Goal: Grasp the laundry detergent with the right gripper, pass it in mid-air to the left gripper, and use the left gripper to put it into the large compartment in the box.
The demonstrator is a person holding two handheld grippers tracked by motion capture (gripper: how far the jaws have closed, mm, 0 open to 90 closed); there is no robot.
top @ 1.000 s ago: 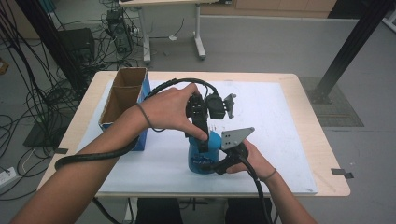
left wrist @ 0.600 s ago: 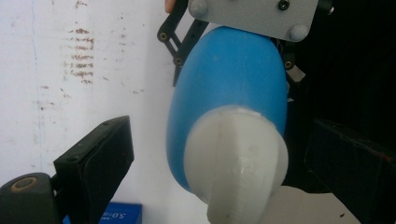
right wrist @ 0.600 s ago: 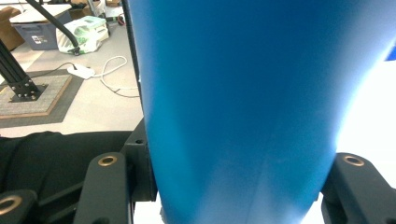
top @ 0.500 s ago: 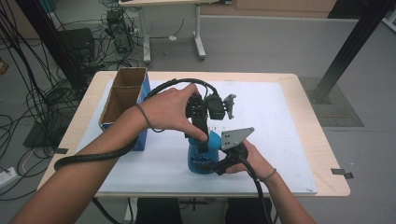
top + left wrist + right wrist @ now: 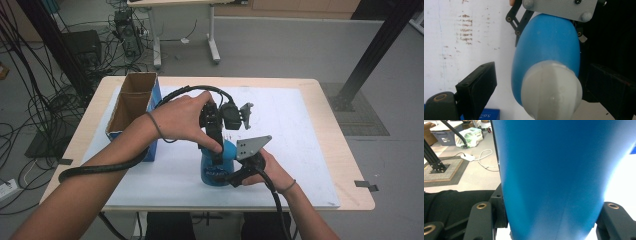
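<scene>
At lower centre we see the right hand-held gripper clamping the blue plastic bottle with a white cap upright on the table. Above it, the left hand-held gripper stands spread around the cap, untouching. An open cardboard box stands at upper left.

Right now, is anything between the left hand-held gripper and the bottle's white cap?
Nothing visible. The left hand-held gripper sits open with its jaws on either side of the blue bottle's white cap.
</scene>
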